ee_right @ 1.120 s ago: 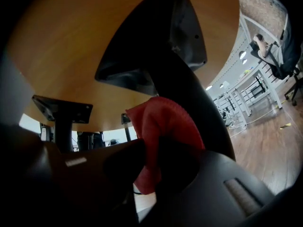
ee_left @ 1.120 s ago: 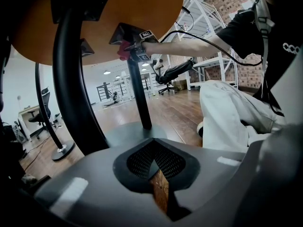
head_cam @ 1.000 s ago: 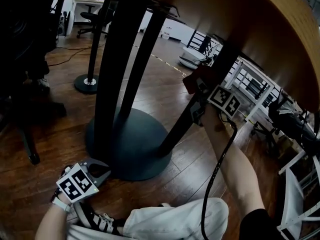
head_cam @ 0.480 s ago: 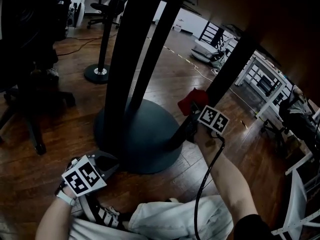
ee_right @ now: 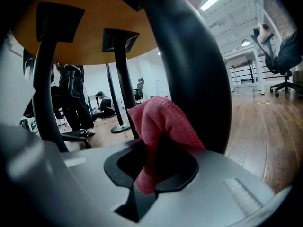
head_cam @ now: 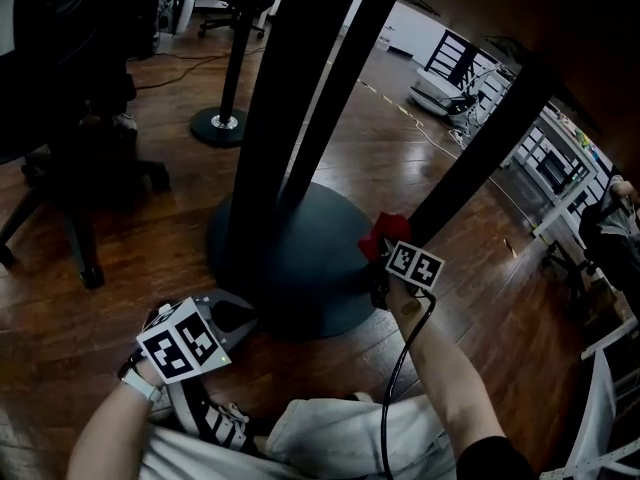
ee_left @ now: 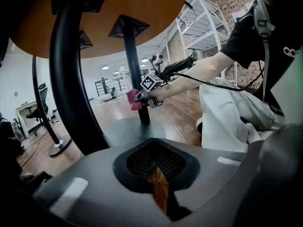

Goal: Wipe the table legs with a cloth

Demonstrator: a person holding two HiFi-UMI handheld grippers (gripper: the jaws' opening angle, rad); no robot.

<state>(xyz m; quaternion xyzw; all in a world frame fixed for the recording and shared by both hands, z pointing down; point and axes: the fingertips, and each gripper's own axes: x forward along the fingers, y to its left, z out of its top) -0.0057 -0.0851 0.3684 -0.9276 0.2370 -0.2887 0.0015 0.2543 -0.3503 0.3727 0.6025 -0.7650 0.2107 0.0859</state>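
A red cloth point(head_cam: 383, 234) is pressed against the black slanted table leg point(head_cam: 480, 148) just above the round dark base point(head_cam: 290, 258). My right gripper point(head_cam: 385, 258) is shut on the cloth. In the right gripper view the cloth point(ee_right: 158, 126) bunches up out of the right gripper point(ee_right: 156, 169), against the thick leg point(ee_right: 189, 65). My left gripper point(head_cam: 228, 318) rests low by the base's front edge, shut with nothing in it. The left gripper view looks past the left gripper point(ee_left: 154, 167) at the cloth point(ee_left: 133, 100) on the leg point(ee_left: 134, 70).
Two more black legs point(head_cam: 295, 98) rise from the same base under the wooden tabletop point(ee_left: 142, 4). An office chair point(head_cam: 70, 168) stands to the left and a stand foot point(head_cam: 222, 123) behind. The person's white-trousered knee point(head_cam: 340, 438) and a shoe point(head_cam: 205, 423) are close in front.
The right gripper has slid down the slanted leg with the cloth, from high up to just above the base. The left gripper has stayed by the base.
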